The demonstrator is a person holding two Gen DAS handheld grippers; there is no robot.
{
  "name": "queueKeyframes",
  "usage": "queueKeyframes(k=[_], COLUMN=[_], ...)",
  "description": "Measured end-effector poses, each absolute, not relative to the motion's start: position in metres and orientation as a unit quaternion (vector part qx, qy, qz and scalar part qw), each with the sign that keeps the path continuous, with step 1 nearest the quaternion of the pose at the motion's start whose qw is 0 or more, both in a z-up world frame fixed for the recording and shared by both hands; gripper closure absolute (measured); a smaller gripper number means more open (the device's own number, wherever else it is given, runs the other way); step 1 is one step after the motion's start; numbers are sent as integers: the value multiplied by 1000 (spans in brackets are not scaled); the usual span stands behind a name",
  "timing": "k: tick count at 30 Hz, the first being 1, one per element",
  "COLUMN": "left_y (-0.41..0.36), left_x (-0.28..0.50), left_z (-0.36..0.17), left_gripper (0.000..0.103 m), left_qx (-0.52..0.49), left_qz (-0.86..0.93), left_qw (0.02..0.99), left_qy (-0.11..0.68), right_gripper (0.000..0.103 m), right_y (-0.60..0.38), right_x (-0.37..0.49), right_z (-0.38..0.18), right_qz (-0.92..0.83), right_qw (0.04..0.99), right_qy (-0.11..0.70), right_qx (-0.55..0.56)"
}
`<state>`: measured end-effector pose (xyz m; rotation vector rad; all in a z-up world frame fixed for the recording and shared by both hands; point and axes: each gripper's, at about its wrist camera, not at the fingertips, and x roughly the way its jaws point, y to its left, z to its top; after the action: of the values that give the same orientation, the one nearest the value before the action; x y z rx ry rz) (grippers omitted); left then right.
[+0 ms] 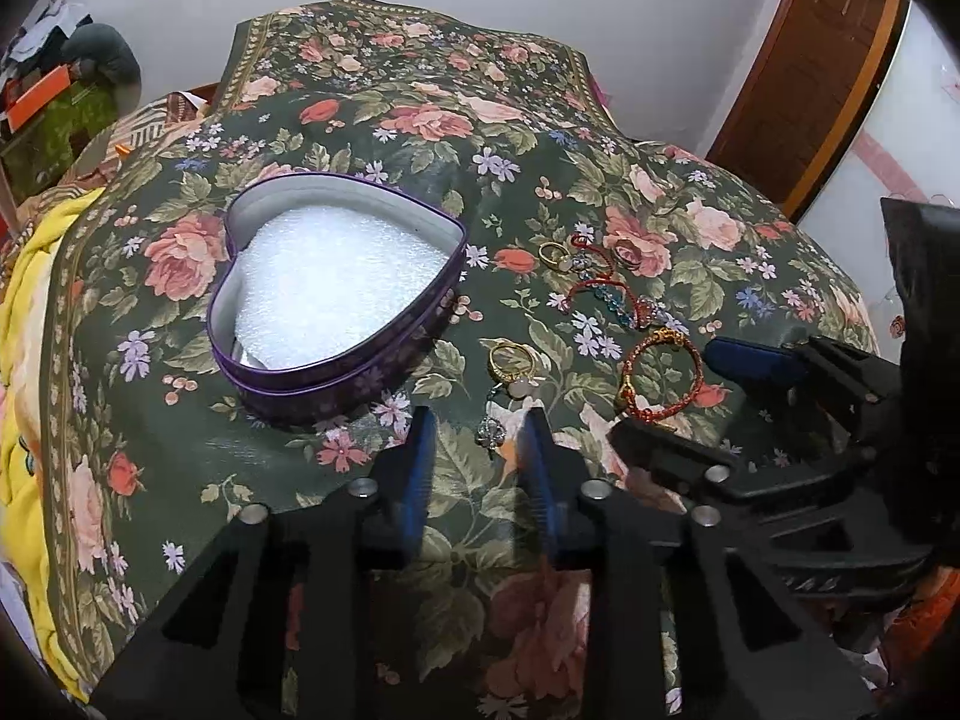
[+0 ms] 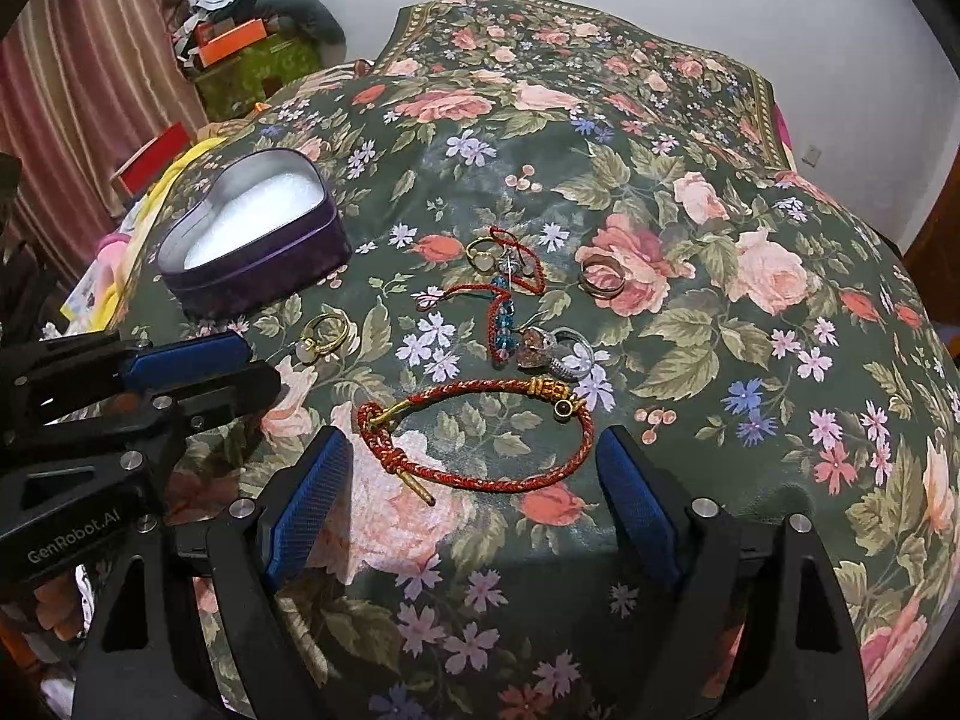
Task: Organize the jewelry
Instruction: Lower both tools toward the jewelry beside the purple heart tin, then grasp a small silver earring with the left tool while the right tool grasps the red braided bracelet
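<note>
Floral cloth (image 2: 690,360); orange box (image 2: 231,42), possibly cardboard; brown door (image 1: 804,78).

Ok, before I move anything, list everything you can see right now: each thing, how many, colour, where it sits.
Heart-shaped tin: one, purple, lid off, white foam liner inside, left side of the cloth.
Floral cloth: one, dark green with pink roses, covers the whole surface.
Red braided bracelet: one, red with gold beads, lying flat just ahead of the right tool.
Gold ring with pale stone: one, near the tin, ahead of the left tool.
Second gold ring with pale stone: one, farther back.
Red cord with blue beads: one, tangled mid-cloth.
Silver rings cluster: count unclear, above the bracelet.
Banded ring: one, on a rose.
Silver charm: one, between the left tool's fingers.
Left tool: black, blue pads, open.
Right tool: same, open.
</note>
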<state>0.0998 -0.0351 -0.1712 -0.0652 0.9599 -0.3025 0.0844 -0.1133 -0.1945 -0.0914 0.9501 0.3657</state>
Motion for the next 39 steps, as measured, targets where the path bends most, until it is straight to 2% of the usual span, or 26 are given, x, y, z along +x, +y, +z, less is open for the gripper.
queueKeyframes(k=[7, 10, 13, 16, 21, 39], left_y=[-35, -31, -29, -28, -22, -19], left_x=[100, 100, 99, 95, 88, 73], left_z=[-173, -173, -171, -168, -155, -109], left_gripper=[95, 95, 95, 95, 95, 95], left_qx=[-33, -45, -50, -52, -55, -55], left_qz=[-143, -145, -144, -143, -140, -146], left_qw=[876, 875, 874, 876, 884, 909], left_qy=[459, 460, 461, 457, 443, 386], right_gripper=[50, 63, 83, 92, 93, 93], right_y=[-112, -115, -120, -129, -138, -133], right_x=[83, 85, 86, 89, 86, 73], right_z=[-195, -195, -194, -193, -188, -147], right_qz=[177, 174, 170, 170, 172, 198], right_qw=[876, 877, 877, 873, 871, 889], right_qy=[447, 446, 449, 457, 460, 412], right_qx=[-48, -41, -25, 2, 33, 35])
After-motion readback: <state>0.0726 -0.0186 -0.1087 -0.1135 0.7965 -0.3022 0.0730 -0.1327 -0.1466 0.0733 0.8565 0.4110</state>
